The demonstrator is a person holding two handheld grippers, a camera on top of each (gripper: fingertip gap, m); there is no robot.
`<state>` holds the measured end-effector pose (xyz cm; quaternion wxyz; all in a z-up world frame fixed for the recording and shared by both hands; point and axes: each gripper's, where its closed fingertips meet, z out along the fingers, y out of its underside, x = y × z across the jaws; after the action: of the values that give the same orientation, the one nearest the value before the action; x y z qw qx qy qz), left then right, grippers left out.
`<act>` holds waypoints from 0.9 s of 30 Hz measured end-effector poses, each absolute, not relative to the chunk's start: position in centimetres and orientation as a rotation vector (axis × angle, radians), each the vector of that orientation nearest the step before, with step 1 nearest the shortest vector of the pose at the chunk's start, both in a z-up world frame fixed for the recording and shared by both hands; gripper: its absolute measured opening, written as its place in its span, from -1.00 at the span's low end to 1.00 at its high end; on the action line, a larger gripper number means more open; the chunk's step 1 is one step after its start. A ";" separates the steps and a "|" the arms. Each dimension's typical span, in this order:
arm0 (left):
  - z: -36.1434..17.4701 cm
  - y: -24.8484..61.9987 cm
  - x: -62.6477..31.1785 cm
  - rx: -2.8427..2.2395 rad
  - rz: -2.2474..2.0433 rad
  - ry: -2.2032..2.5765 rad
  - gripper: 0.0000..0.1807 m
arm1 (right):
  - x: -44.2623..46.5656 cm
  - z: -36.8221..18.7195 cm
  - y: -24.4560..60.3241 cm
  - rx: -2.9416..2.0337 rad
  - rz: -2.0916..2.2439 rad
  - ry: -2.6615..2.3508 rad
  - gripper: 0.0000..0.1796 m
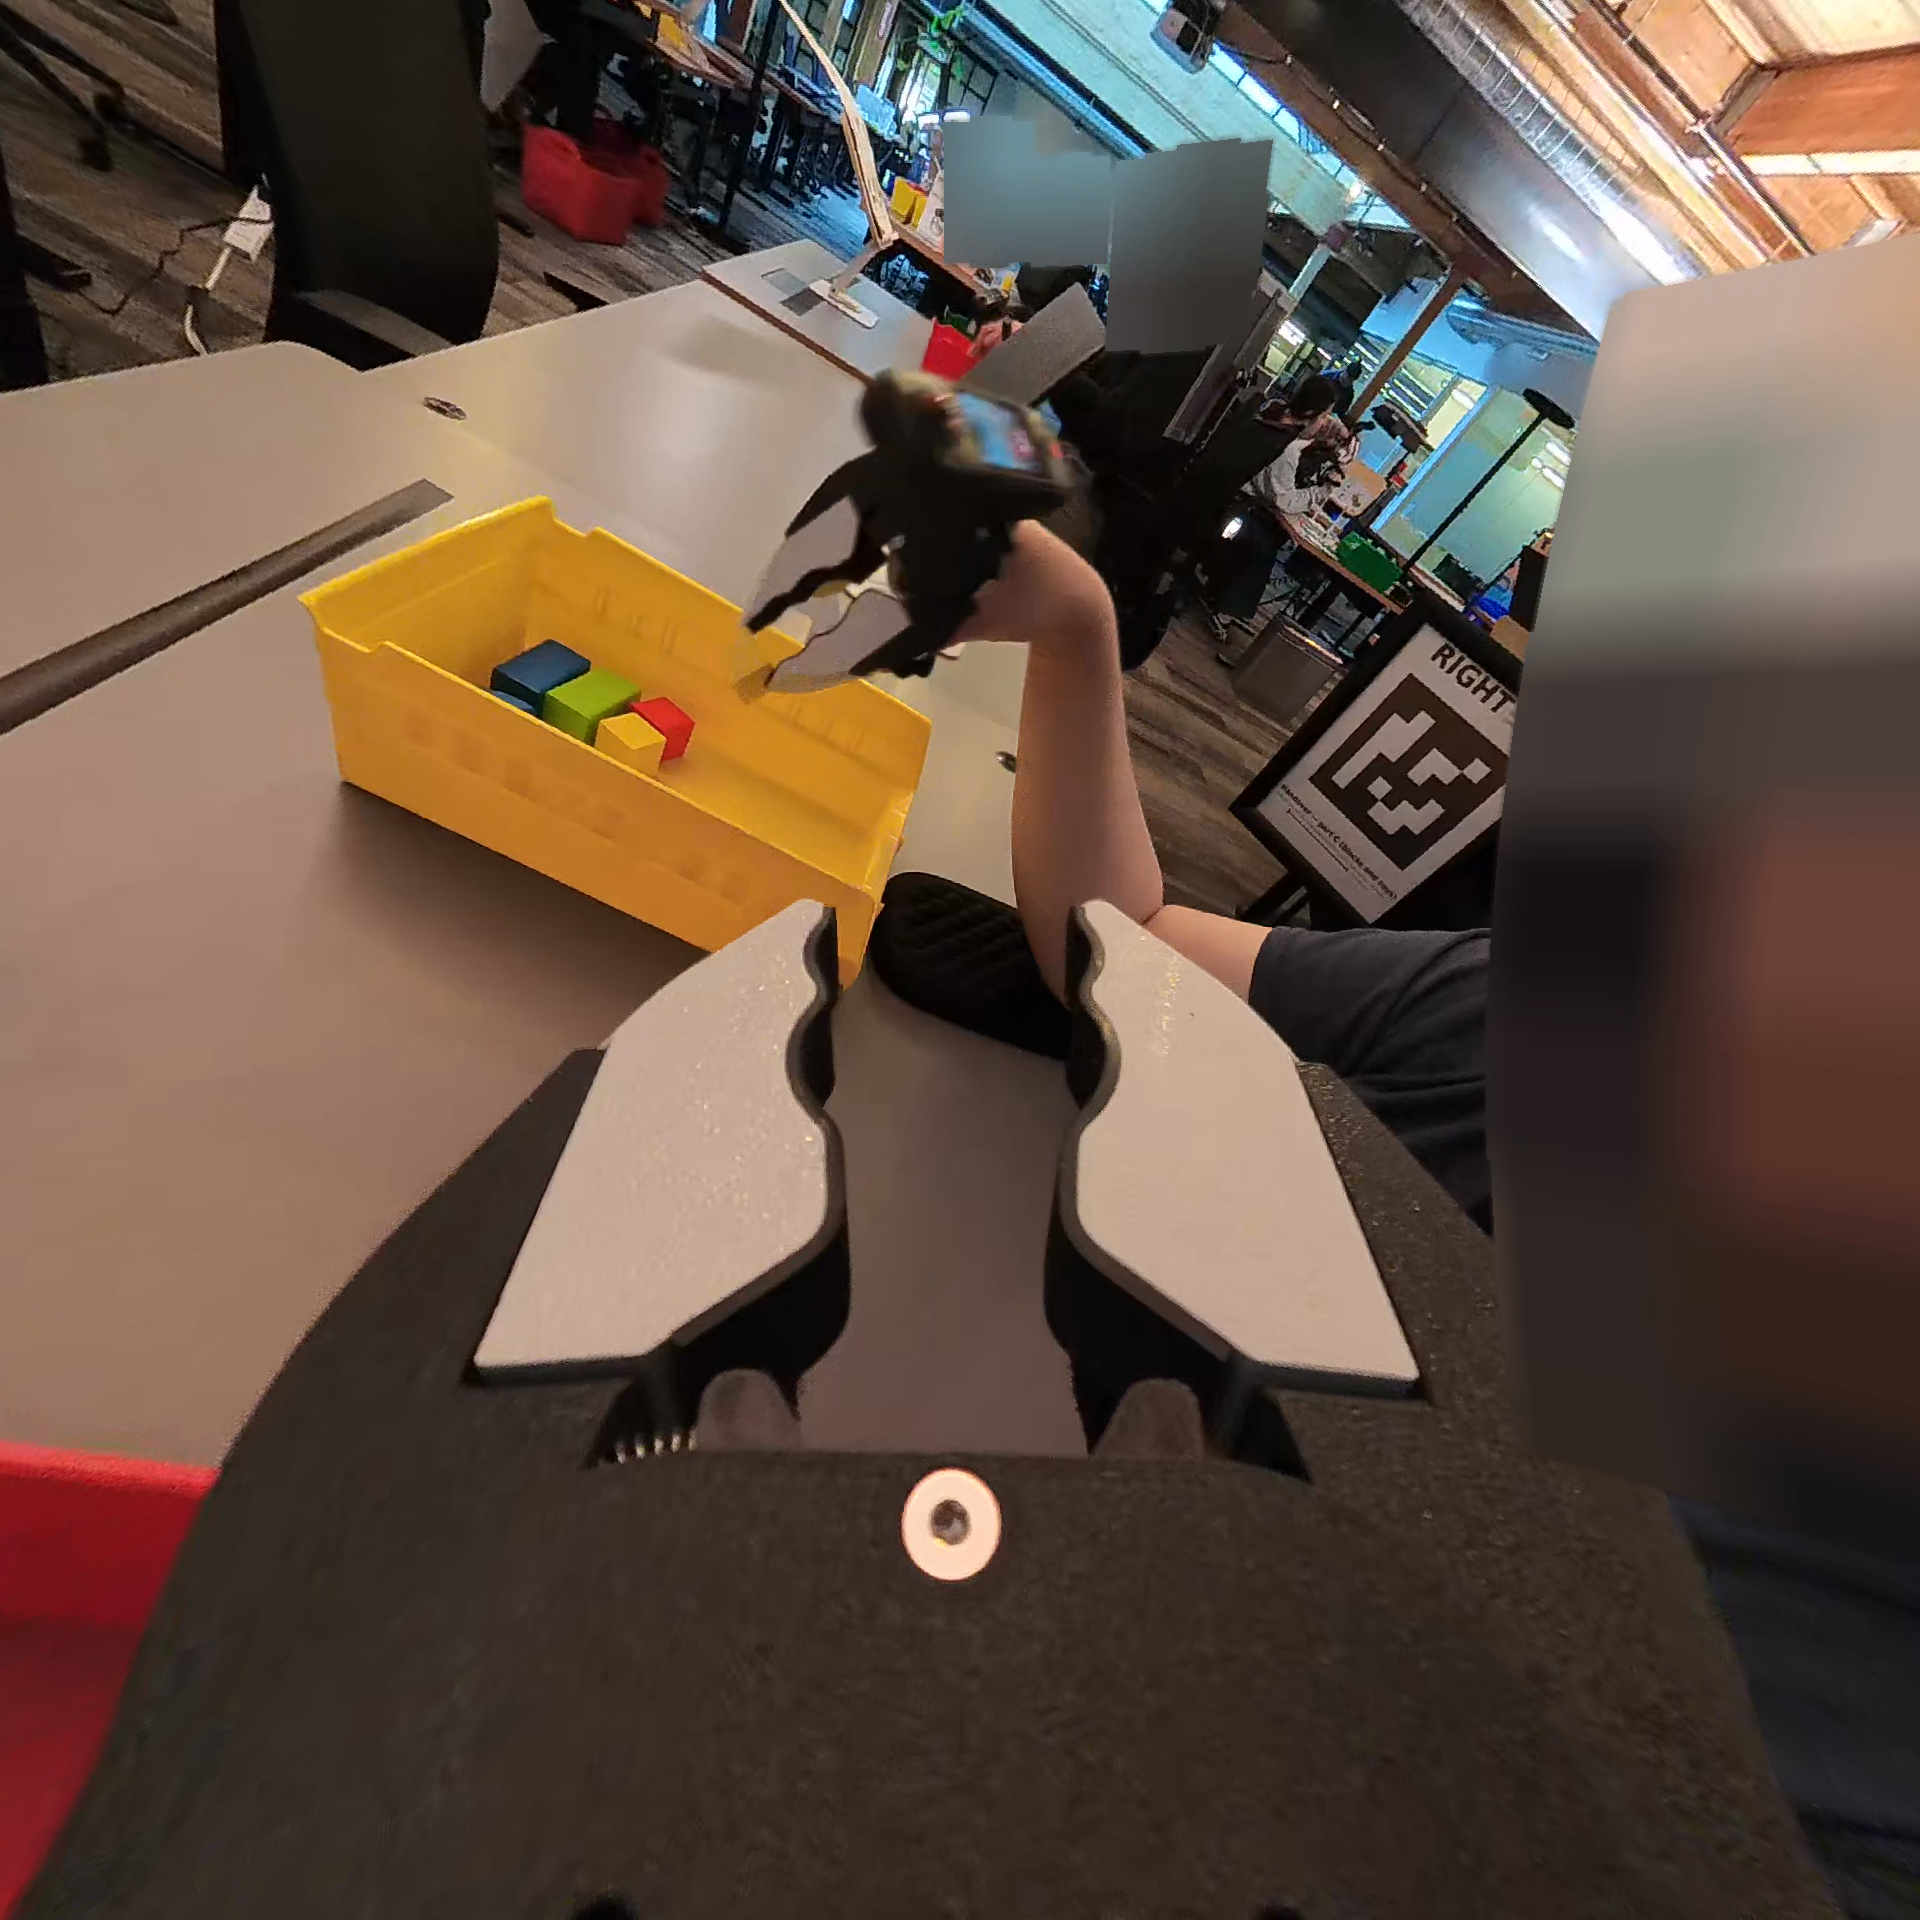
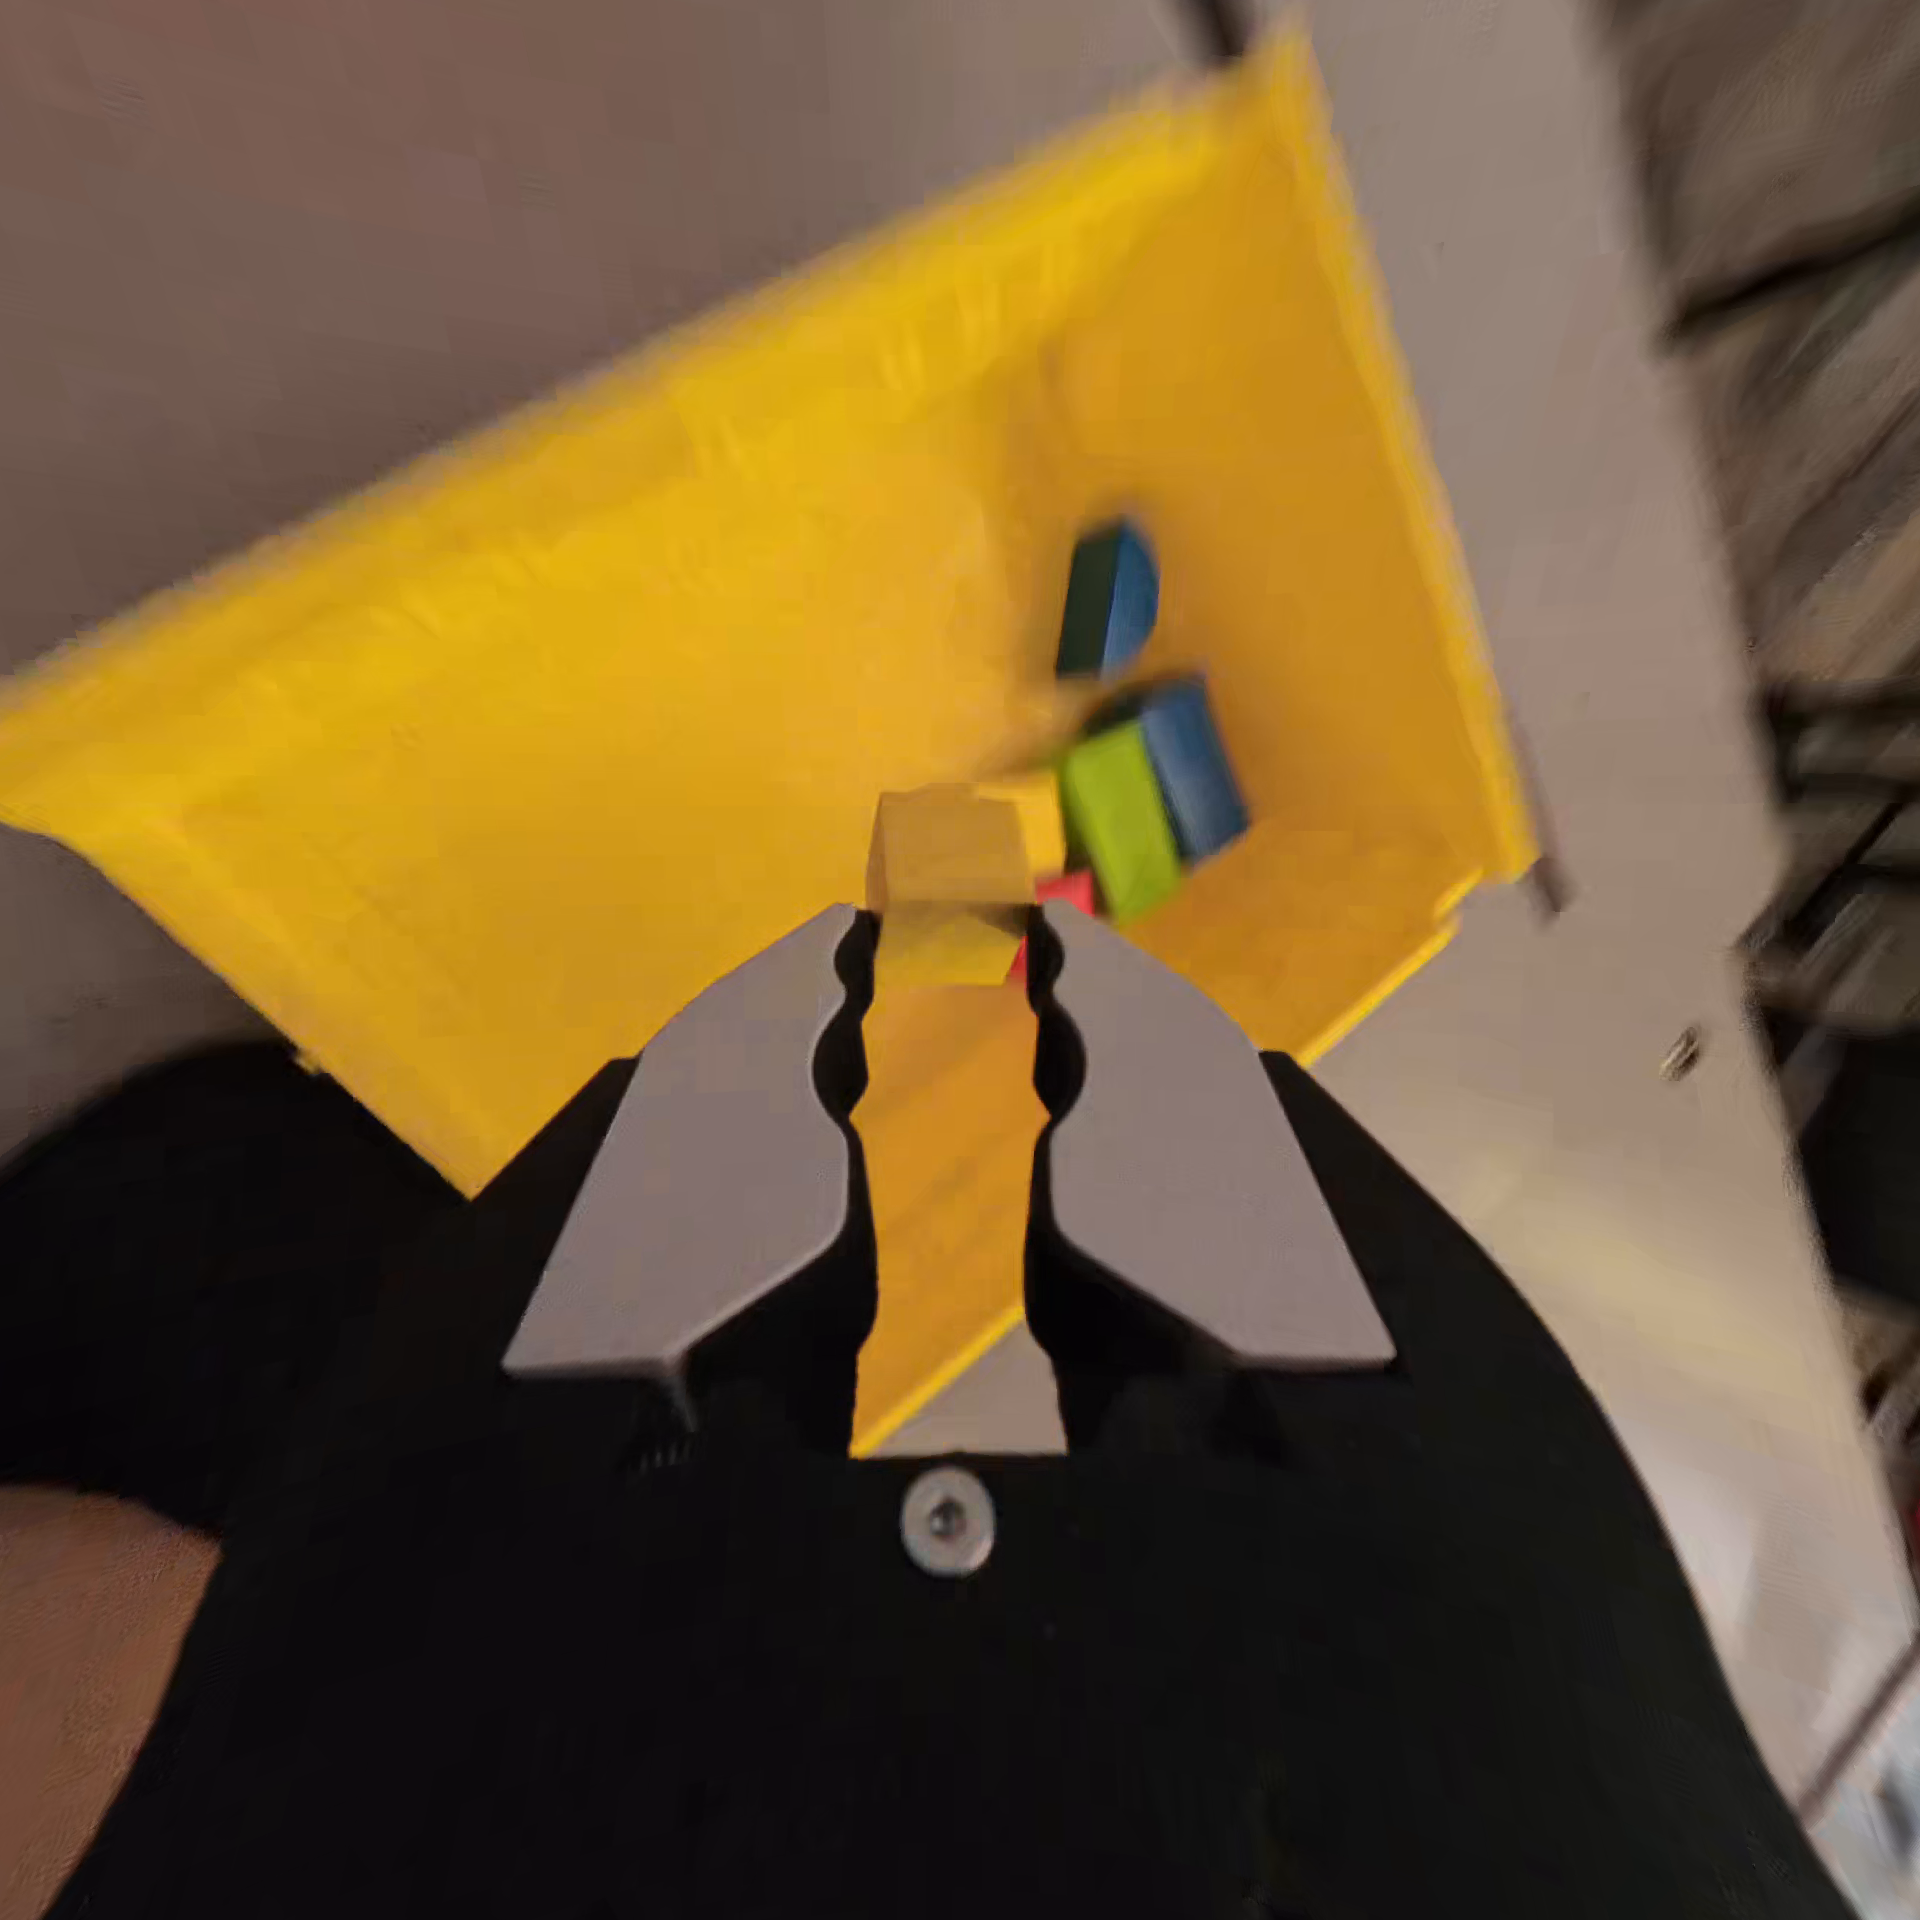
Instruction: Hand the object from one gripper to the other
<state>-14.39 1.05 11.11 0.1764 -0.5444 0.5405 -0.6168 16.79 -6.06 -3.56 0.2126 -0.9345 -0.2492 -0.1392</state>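
My right gripper (image 2: 948, 914) is shut on a yellow block (image 2: 945, 868) at its fingertips and holds it above the yellow bin (image 2: 582, 727). In the left wrist view the right gripper (image 1: 774, 660) shows over the far side of the bin (image 1: 582, 790), with the yellow block (image 1: 756, 675) in its tips. My left gripper (image 1: 951, 935) is open and empty, low over the grey table (image 1: 208, 987), near the bin's near corner. Blue, green, red and yellow blocks lie in the bin (image 1: 592, 701).
A black textured pad (image 1: 966, 966) lies on the table just beyond my left fingers. A person's forearm (image 1: 1081, 769) rises beside it. A red container edge (image 1: 83, 1558) is at lower left. A marker sign (image 1: 1392, 769) stands off the table to the right.
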 end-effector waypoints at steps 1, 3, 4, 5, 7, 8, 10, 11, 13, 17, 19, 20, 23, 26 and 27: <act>11.0 1.1 -14.4 -1.549 -1.745 1.528 -0.55 | 18.4 -5.5 -7.2 -2.726 -0.379 -0.651 -0.67; 10.8 1.1 -14.5 -1.563 -1.744 1.532 -0.55 | 20.0 -8.6 -8.9 -2.919 -0.315 -0.579 -0.68; 10.7 1.1 -14.6 -1.569 -1.743 1.539 -0.55 | 20.5 -9.6 -9.3 -2.978 -0.301 -0.552 -0.68; 10.6 1.1 -14.6 -1.573 -1.739 1.543 -0.56 | 21.2 -10.3 -9.4 -3.019 -0.323 -0.527 -0.68; 10.5 1.2 -14.6 -1.576 -1.728 1.548 -0.57 | 22.0 -11.6 -9.3 -3.085 -0.348 -0.501 -0.68; 10.5 1.2 -14.6 -1.577 -1.730 1.547 -0.57 | 22.2 -12.2 -9.3 -3.113 -0.355 -0.506 -0.68; 10.4 1.3 -14.6 -1.590 -1.738 1.544 -0.57 | 22.5 -13.0 -9.2 -3.155 -0.386 -0.508 -0.68; 10.3 1.4 -14.7 -1.597 -1.737 1.542 -0.58 | 22.6 -13.2 -9.2 -3.177 -0.401 -0.499 -0.68; 10.2 1.6 -14.8 -1.602 -1.727 1.540 -0.58 | 22.8 -13.7 -9.0 -3.196 -0.420 -0.505 -0.68; 10.4 1.7 -15.0 -1.597 -1.734 1.533 -0.58 | 22.8 -14.3 -8.6 -3.194 -0.393 -0.501 -0.68; 10.4 1.7 -15.0 -1.600 -1.729 1.537 -0.58 | 22.8 -14.4 -8.4 -3.188 -0.380 -0.497 -0.67; 10.3 1.7 -15.1 -1.601 -1.729 1.538 -0.58 | 22.7 -14.5 -8.3 -3.182 -0.371 -0.490 -0.67; 10.4 1.8 -15.2 -1.597 -1.731 1.536 -0.58 | 22.7 -14.6 -8.1 -3.171 -0.347 -0.463 -0.67; 10.8 3.0 -15.6 -1.571 -1.666 1.494 -0.64 | 22.5 -14.2 -8.2 -3.165 -0.332 -0.451 -0.66; 10.7 3.8 -15.8 -1.571 -1.592 1.482 -0.64 | 22.2 -13.9 -8.2 -3.152 -0.324 -0.458 -0.66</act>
<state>-15.79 3.81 10.68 0.2270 -0.5703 0.5379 -0.5778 22.21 -8.20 -13.85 -0.0301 -0.9841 -0.1429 -0.1012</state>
